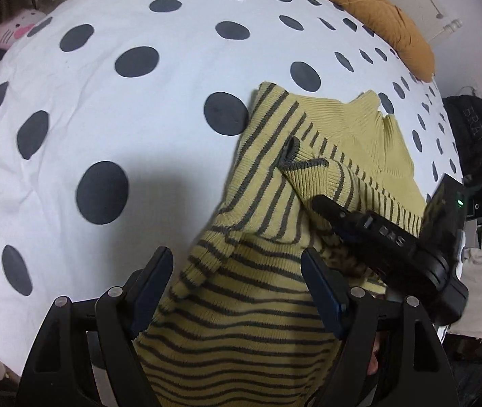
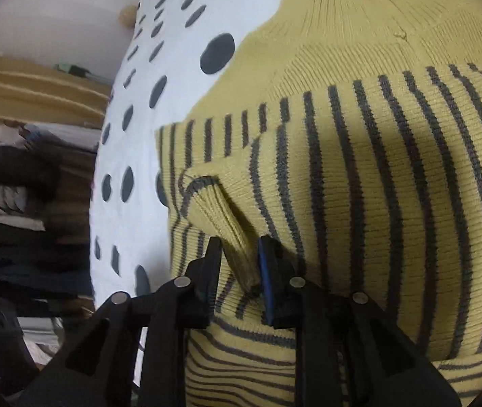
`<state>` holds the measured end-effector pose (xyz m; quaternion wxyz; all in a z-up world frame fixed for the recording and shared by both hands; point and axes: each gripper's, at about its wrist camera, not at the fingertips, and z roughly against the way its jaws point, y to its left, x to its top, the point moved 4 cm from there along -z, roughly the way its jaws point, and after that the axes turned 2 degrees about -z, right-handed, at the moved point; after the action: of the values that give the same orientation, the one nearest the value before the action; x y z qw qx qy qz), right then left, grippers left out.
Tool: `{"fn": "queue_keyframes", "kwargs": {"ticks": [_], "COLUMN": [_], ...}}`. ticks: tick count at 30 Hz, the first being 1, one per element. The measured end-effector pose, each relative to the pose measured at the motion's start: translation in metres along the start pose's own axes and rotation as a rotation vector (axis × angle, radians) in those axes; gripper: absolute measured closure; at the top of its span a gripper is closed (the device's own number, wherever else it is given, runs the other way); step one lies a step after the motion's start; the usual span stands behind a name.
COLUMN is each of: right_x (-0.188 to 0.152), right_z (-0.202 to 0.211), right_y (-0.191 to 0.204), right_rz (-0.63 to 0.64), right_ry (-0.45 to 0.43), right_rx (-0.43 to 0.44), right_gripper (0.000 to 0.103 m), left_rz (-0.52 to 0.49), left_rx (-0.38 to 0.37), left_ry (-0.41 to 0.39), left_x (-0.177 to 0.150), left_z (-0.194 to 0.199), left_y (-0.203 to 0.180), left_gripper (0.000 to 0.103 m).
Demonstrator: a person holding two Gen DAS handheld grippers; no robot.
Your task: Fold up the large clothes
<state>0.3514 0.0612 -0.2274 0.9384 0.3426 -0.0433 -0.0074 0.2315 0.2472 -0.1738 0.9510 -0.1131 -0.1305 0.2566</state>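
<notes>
Presently, one garment is under handling: a yellow-green ribbed sweater (image 1: 258,312) with dark grey stripes, lying on a bed covered by a white bedspread (image 1: 105,108) with dark polka dots. In the left wrist view the sweater's long axis runs from the near edge of the bed away toward an orange pillow (image 1: 376,10) at the far side; its plain, unstriped upper part and neck lie at the far end, nearest that pillow. A striped sleeve with a grey-edged cuff (image 1: 303,164) is folded across the sweater's body.

The left gripper (image 1: 237,288) hovers over the sweater's lower striped section; its jaws stand wide apart, with fabric lying beneath them and nothing clamped.

The right gripper (image 2: 239,264) is at the sweater's side edge nearer the cluttered floor; its jaws are narrowed around a raised ridge of ribbed knit (image 2: 231,234) next to the cuff, with the fabric touching the blue pad of one finger. Whether both pads press the fold cannot be told. The same gripper (image 1: 376,234) appears in the left view, resting on the sleeve.

Counted: one sweater, two grippers, one orange pillow, one pink cat-face plush (image 1: 14,30) beyond the sweater at the bed's far corner.
</notes>
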Motion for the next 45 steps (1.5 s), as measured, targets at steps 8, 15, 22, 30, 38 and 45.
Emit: {"fn": "queue_keyframes", "kwargs": {"ticks": [8, 15, 22, 30, 38, 45], "right_x": [-0.007, -0.008, -0.003, 0.019, 0.051, 0.022], "right_z": [0.126, 0.2, 0.219, 0.198, 0.158, 0.21], "right_y": [-0.02, -0.073, -0.114, -0.138, -0.154, -0.141], "right_rz": [0.0, -0.024, -0.08, -0.071, 0.068, 0.071], "right_ry": [-0.186, -0.262, -0.283, -0.242, -0.122, -0.183], "right_rx": [0.021, -0.123, -0.26, -0.421, -0.723, -0.707], "right_gripper": [0.03, 0.03, 0.031, 0.031, 0.047, 0.041], "left_rz": [-0.039, -0.05, 0.07, -0.009, 0.014, 0.056], "left_rx": [-0.093, 0.023, 0.048, 0.013, 0.212, 0.156], "left_ry": [0.006, 0.063, -0.092, -0.058, -0.048, -0.065], "left_x": [0.015, 0.032, 0.044, 0.057, 0.053, 0.029], "left_z": [-0.042, -0.11, -0.069, -0.062, -0.069, -0.025], "left_y": [-0.074, -0.097, -0.043, -0.031, 0.005, 0.029], "left_gripper": [0.025, 0.036, 0.093, 0.087, 0.061, 0.063]}}
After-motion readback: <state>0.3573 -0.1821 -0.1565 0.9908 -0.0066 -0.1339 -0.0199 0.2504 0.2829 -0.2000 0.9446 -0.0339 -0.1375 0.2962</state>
